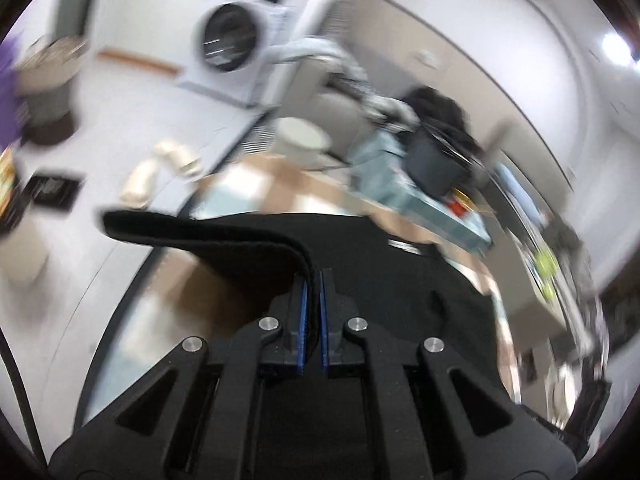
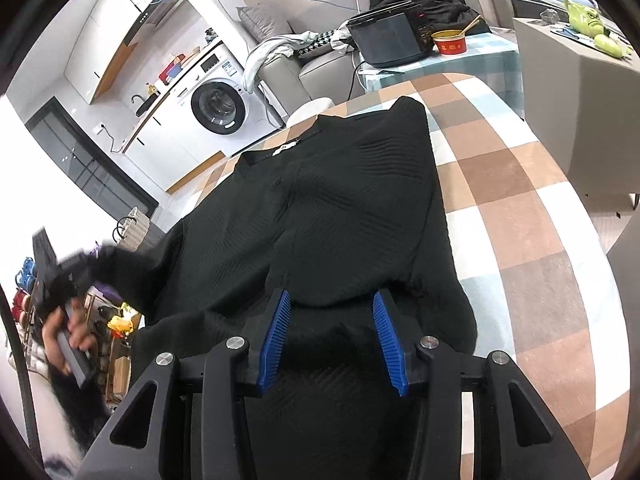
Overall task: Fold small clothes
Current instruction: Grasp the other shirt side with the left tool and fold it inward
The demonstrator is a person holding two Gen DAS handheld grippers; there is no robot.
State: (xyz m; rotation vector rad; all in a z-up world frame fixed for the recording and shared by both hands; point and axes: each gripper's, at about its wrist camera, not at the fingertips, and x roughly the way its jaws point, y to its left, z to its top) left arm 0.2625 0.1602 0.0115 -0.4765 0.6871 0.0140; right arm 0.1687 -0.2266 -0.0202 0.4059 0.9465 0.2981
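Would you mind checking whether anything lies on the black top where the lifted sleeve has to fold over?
Nothing visible does. The left gripper is shut on the sleeve, and the body of the black top lies bare on the checked cloth. The right gripper sits at the hem, clear of the middle.

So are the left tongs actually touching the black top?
Touching. In the left wrist view the left tongs are shut on a fold of the black top, with the fabric edge pinched between the blue pads.

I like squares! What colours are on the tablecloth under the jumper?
Brown, tan, white and pale blue checks on the tablecloth, clearest in the right wrist view.
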